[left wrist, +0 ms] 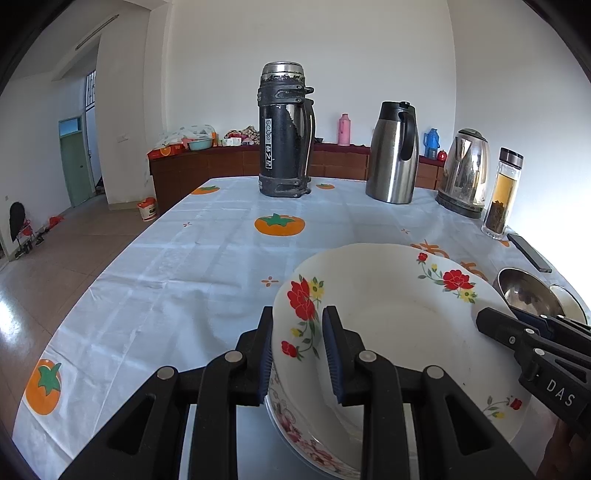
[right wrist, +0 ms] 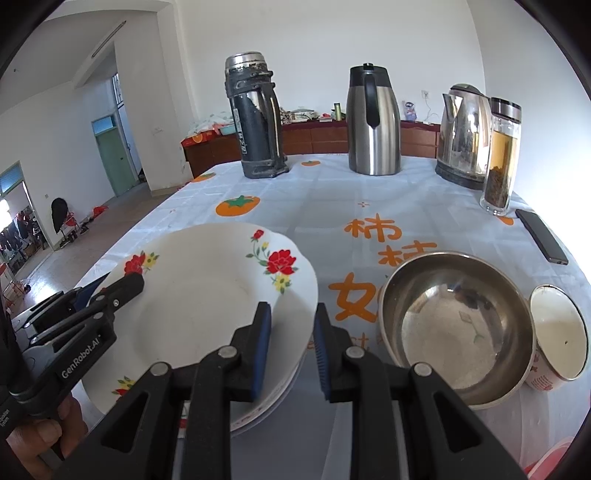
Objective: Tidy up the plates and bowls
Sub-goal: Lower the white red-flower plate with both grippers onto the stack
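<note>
While both grippers, left (left wrist: 297,354) and right (right wrist: 291,350), clamp opposite rims of the rose-patterned plate (right wrist: 207,302), keep it level and lower it squarely onto the plate (left wrist: 299,439) beneath.

Pretty plain room, honestly. White walls (left wrist: 351,55) all round, and a tiled floor (left wrist: 74,251) with some glare off it on the left. A long dark wooden sideboard (left wrist: 229,162) runs along the back wall, its top cluttered with bits, including a pink thermos (left wrist: 344,129) and a blue one (left wrist: 431,142). There's a green door (left wrist: 75,168) with a small window above it at far left. A fluorescent tube (left wrist: 96,32) sits on the ceiling. Strong daylight blows out the right side.
</note>
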